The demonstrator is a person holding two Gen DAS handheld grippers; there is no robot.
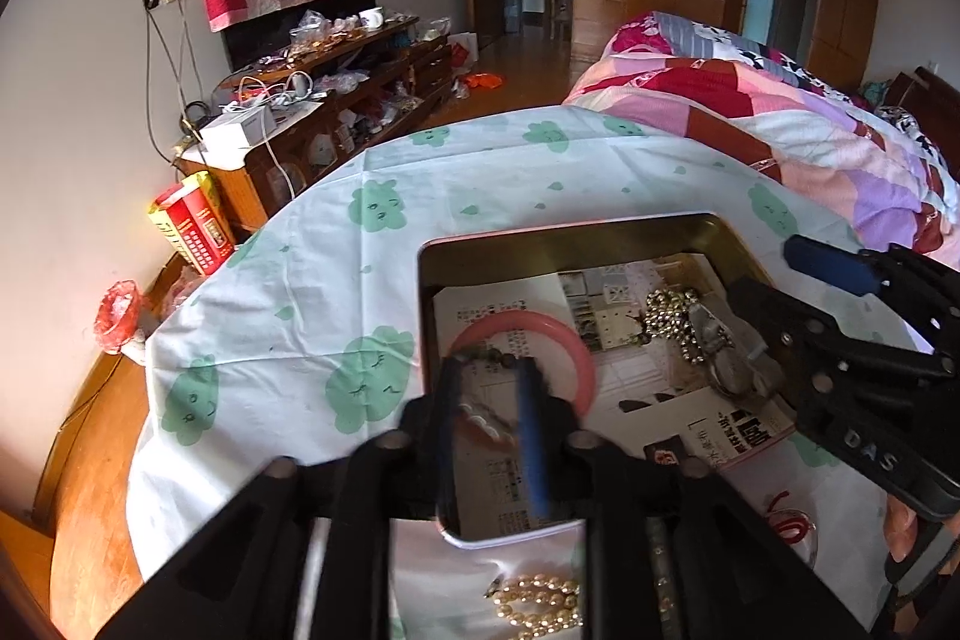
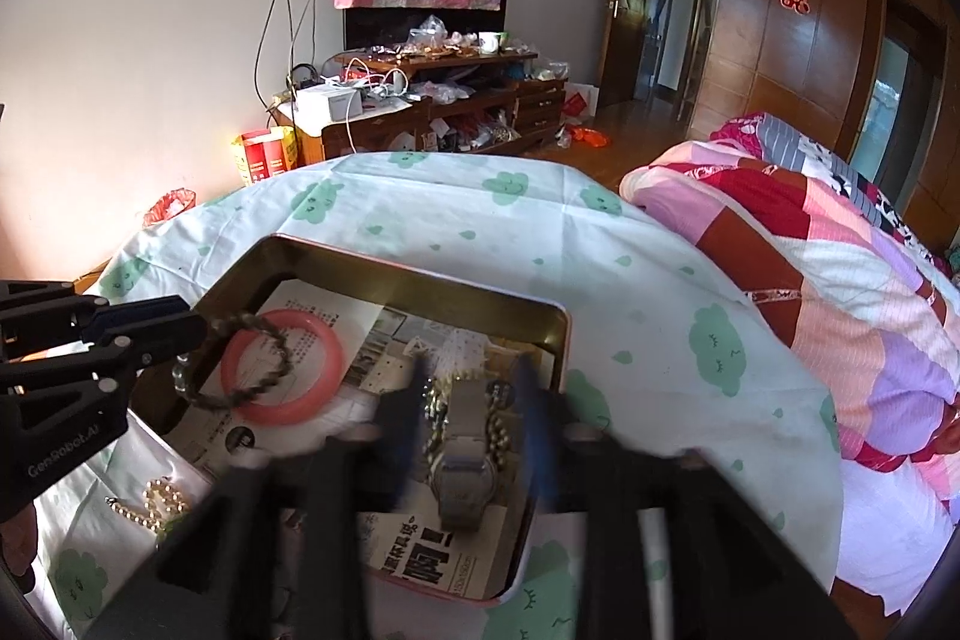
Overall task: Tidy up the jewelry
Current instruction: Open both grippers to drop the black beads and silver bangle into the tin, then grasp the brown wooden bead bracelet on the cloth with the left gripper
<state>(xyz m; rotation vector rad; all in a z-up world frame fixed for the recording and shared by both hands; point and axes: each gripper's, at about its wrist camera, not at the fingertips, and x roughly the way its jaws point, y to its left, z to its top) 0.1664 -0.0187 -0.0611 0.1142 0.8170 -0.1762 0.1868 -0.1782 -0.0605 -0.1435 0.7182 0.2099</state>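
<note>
Right wrist view shows the metal tin (image 2: pixel 549 334) lined with newspaper, resting on a table cloth (image 2: pixel 630 280) printed with green clouds. Inside it, at 6 o'clock of the tin's floor, a silver watch (image 2: pixel 465 451) lies on a beaded chain (image 2: pixel 498 430), framed by the right gripper (image 2: pixel 474 400), whose fingers stand apart on either side without pressing on the watch. At 9 o'clock of the watch a pink bangle (image 2: pixel 282 370) lies flat, with a dark braided bracelet (image 2: pixel 264 364) draped across it, one end just at the tips of the left gripper (image 2: pixel 198 325). Left wrist view has the left gripper (image 1: pixel 489 370) parted over the bangle (image 1: pixel 576 346), the bracelet (image 1: pixel 486 355) at its fingertips; whether the pads still touch it cannot be told. Outside the tin, at 6 o'clock, a pearl strand (image 1: pixel 540 604) rests on the cloth, and a red cord piece (image 1: pixel 789 520) sits at 4 o'clock. Beyond the table, a patchwork quilt (image 1: pixel 780 112) covers a bed at 2 o'clock.
</note>
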